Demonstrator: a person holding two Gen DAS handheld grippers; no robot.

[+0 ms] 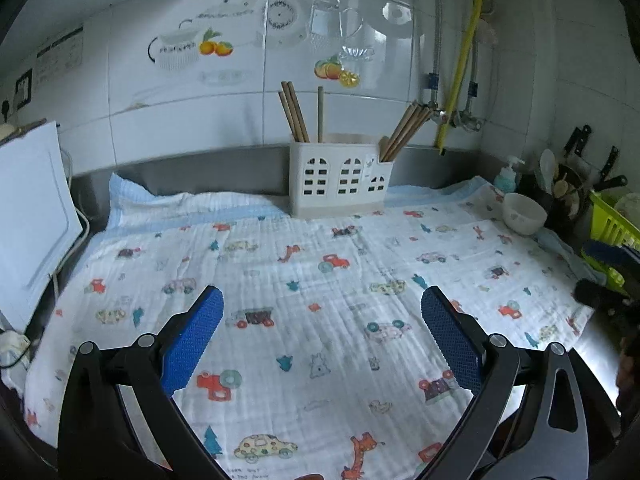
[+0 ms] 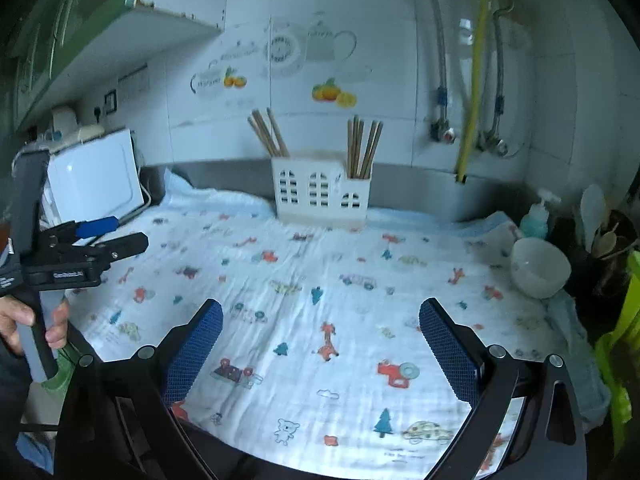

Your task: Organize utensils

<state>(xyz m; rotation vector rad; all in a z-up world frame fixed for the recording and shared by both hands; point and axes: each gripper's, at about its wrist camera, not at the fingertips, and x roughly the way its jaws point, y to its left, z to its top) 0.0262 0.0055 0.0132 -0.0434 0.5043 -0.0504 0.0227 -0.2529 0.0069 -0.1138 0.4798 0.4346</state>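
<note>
A white utensil holder [image 1: 340, 178] is set at the back of a printed cloth [image 1: 312, 320], against the steel backsplash, and serves as the landmark. To its left, a white appliance [image 1: 34, 216] is seen at the counter's edge. In the holder's left compartment a cluster of wooden chopsticks [image 1: 294, 112] is stood leaning left, with a single one upright beside it; in its right compartment a second bundle [image 1: 404, 130] is leaned right. To the holder's right, a white bowl [image 1: 524, 213] and a soap bottle [image 1: 507, 174] are placed. In front of the holder, the left gripper [image 1: 322, 320] and the right gripper [image 2: 320, 328] are held above the cloth, jaws spread wide, nothing between them.
</note>
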